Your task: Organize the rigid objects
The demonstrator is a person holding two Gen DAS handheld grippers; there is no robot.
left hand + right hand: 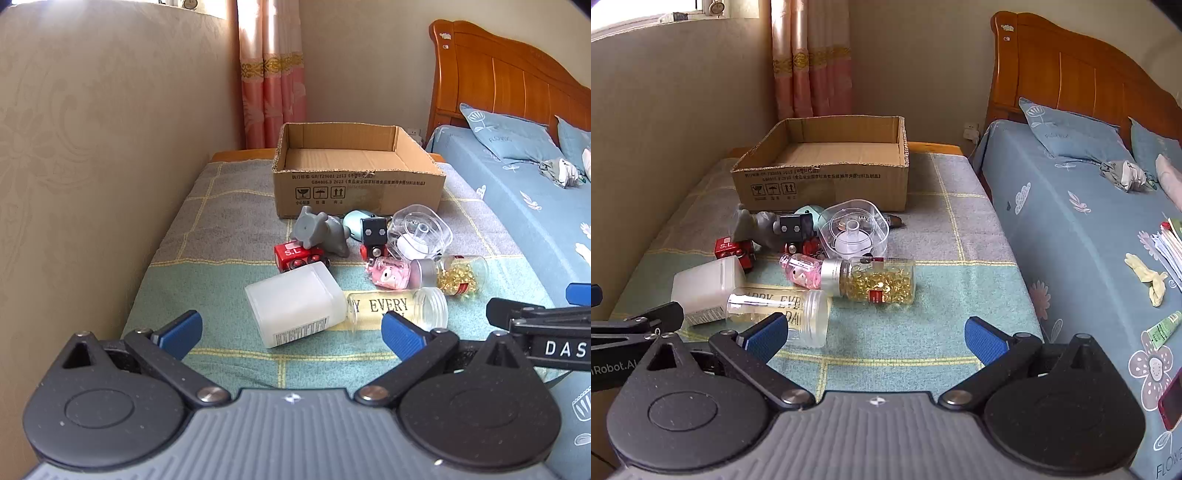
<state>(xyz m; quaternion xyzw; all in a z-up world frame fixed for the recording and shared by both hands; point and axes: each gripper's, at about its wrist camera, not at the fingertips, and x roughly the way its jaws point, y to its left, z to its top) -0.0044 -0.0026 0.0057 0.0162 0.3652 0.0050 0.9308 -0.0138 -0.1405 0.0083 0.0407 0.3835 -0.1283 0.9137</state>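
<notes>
- Your left gripper (291,334) hangs low over the near edge of the checked cloth (229,221). Its jaws are spread wide and hold nothing.
- Your right gripper (875,334) hangs the same way. Its jaws are wide too, with nothing in them.
- The cardboard box (356,173) sits at 12 o'clock from your left gripper, at the far end of the cloth, with its top open.
- The wall (92,166) runs close along your 9 o'clock side. The bed (1082,236) runs along your 3 o'clock side.
- In the right view there is bare cloth at 12 to 1 o'clock, right up to the box.
- The white tub (295,304) lies on its side just past your left gripper at 12 o'clock.
- The clear jar with words (397,308) lies touching the tub, at 1 o'clock.
- The jar of gold beads (877,282) lies at 12 o'clock from your right gripper, next to a little pink bottle (801,271).
- Between these and the box sit the grey toy animal (319,230), the red toy car (299,254), a black block toy (373,230) and a clear plastic case (421,230), all bunched close.
- That pile blocks the straight way from your left gripper to the box.
</notes>
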